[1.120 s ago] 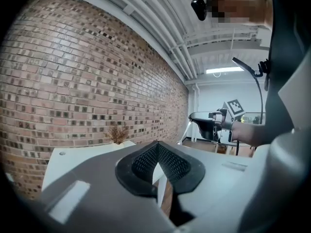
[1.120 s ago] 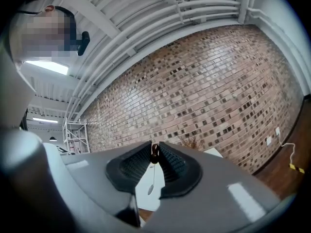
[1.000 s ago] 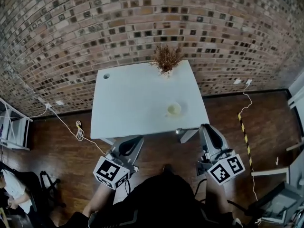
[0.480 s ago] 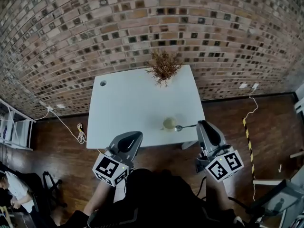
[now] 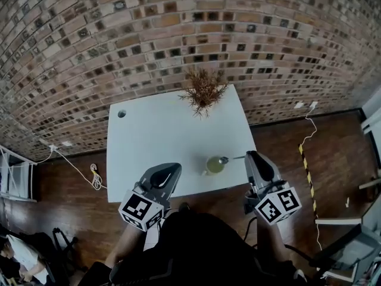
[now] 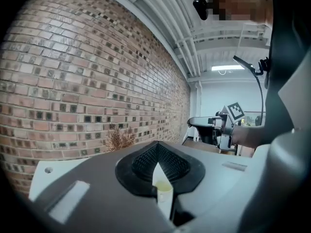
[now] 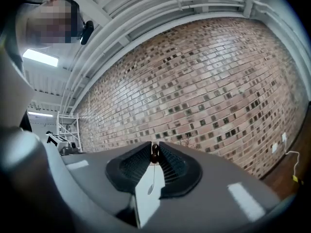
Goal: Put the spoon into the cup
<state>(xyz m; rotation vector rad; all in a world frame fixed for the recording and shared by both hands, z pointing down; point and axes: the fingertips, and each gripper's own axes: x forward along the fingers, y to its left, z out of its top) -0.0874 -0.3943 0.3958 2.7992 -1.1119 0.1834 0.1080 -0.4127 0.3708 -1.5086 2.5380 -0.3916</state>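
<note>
A small pale cup (image 5: 214,165) of yellowish liquid stands near the front right of the white table (image 5: 155,142). My right gripper (image 5: 250,157) is shut on the handle of a metal spoon (image 5: 231,158), which lies level with its bowl at the cup's right rim. In the right gripper view the spoon (image 7: 150,188) runs forward from the pinched jaws of the right gripper (image 7: 154,150). My left gripper (image 5: 171,169) hovers at the table's front edge, left of the cup, shut and empty. In the left gripper view the left gripper (image 6: 155,153) points at the cup (image 6: 163,194).
A dried brown plant (image 5: 203,92) stands at the table's back edge, and a round hole (image 5: 121,113) marks its back left corner. A brick wall (image 5: 178,34) rises behind. Cables (image 5: 95,174) and striped tape (image 5: 307,168) lie on the wooden floor.
Both grippers have advanced toward the table. The spoon's bowl, first short of the front edge, is now at the cup's right rim.
</note>
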